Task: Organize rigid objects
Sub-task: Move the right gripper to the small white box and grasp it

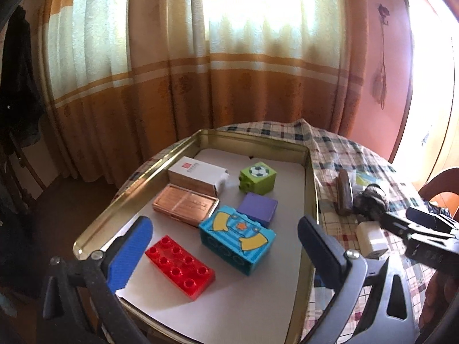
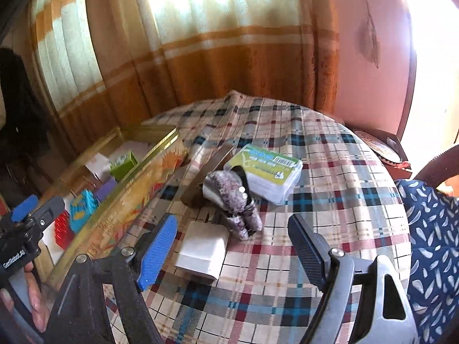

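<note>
A gold-rimmed tin tray (image 1: 311, 189) lined with white paper holds a red studded brick (image 1: 180, 269), a blue printed block (image 1: 238, 238), a purple block (image 1: 258, 209), a green football block (image 1: 258, 177), a copper case (image 1: 185, 205) and a white box (image 1: 198, 176). My left gripper (image 1: 226, 248) hovers open over the tray's near end, with nothing between its pads. My right gripper (image 2: 233, 252) stands open low over the checked cloth. A white plug adapter (image 2: 203, 252) lies on the cloth between its fingers, closer to the blue pad (image 2: 157, 249); no pad touches it.
Beside the tray on the checked tablecloth (image 2: 330, 172) lie a knitted grey-purple bundle (image 2: 232, 197), a wrapped green-labelled packet (image 2: 266, 172) and a brown wooden piece (image 1: 344, 195). Curtains hang behind the table. A navy patterned fabric (image 2: 430, 229) lies at the right edge.
</note>
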{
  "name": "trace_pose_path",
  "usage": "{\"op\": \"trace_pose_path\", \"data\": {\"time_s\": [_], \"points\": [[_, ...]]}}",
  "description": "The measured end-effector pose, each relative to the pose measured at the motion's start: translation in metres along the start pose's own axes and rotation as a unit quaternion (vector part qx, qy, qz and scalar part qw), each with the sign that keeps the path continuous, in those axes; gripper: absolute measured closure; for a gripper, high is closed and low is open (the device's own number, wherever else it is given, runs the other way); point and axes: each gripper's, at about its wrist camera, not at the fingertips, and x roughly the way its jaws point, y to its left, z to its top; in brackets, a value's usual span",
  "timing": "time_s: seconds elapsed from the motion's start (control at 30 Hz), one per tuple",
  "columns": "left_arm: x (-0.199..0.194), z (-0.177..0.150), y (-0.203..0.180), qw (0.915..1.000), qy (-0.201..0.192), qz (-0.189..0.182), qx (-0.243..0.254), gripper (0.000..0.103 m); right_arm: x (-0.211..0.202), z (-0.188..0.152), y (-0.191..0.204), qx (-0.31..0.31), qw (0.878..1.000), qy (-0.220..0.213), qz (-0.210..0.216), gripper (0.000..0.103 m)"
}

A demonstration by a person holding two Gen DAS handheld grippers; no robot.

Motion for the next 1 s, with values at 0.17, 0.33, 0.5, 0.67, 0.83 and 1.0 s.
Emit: {"op": "trace_pose_path", "data": {"time_s": [0.17,0.33,0.5,0.67,0.83,1.0], "points": [[0.001,0.000,0.002,1.0000,0.002,0.003,-0.007,0.000,0.019,-0.002,0.014,-0.011,0.999,0.037,-0.003,0.022],[0.002,0.001,0.004,0.9999,0.005,0.001,-0.010,0.000,0.032,-0.004,0.014,-0.014,0.997,0.071,-0.019,0.034],[0.000,0.004,-0.003,1.0000,-0.001,-0.001,-0.006,0.000,0.030,-0.004,0.018,-0.027,0.997,0.070,-0.002,0.056],[-0.005,0.011,-0.017,0.9999,-0.013,-0.010,0.006,0.000,0.002,-0.004,0.017,-0.035,0.999,0.010,0.007,0.087],[-0.006,0.017,-0.041,0.9993,-0.017,-0.019,0.027,0.000,-0.012,0.003,-0.002,-0.020,1.000,0.001,0.017,0.089],[-0.006,0.014,-0.052,0.9988,-0.021,-0.021,0.040,0.000,-0.008,-0.003,-0.006,-0.020,0.999,0.021,0.028,0.076]]}}
